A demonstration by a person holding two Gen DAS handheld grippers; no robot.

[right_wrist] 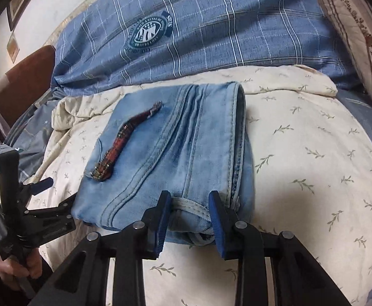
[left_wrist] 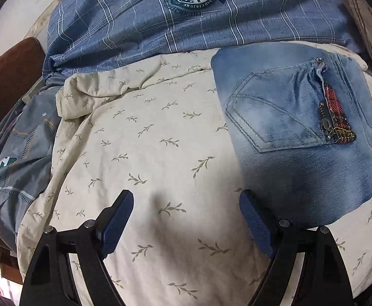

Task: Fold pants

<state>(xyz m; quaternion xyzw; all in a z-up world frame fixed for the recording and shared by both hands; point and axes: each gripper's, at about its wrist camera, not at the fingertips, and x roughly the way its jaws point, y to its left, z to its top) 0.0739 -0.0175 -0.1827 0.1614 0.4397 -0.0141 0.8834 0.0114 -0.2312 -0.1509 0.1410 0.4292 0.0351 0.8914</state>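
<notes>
- Judging from the compact shape, the jeans (right_wrist: 165, 158) are already folded into a thick square bundle; the task looks nearly finished.
- They lie on the cream leaf-print quilt (left_wrist: 147, 153), toward the blue plaid duvet (left_wrist: 140, 25) at the back, back pocket and red plaid trim (right_wrist: 119, 148) facing up.
- What seems left: squaring the near edge, where a hem and inner layers bulge out, or simply letting go.
- Right claw (right_wrist: 189, 225) sits at that near edge, jaws partly open on either side of the bulging hem; neither pad clearly presses the cloth, so it seems to grip nothing.
- Left claw (left_wrist: 186, 224) hangs wide open and empty over bare quilt, its right finger just beside the bundle's left corner.
- Surface is a soft, rumpled bed, so the fold may sag or shift.
- Around it: a patterned pillow (right_wrist: 359, 38) at right, a brown headboard (right_wrist: 30, 76) and pale wall with a framed picture at left.
</notes>
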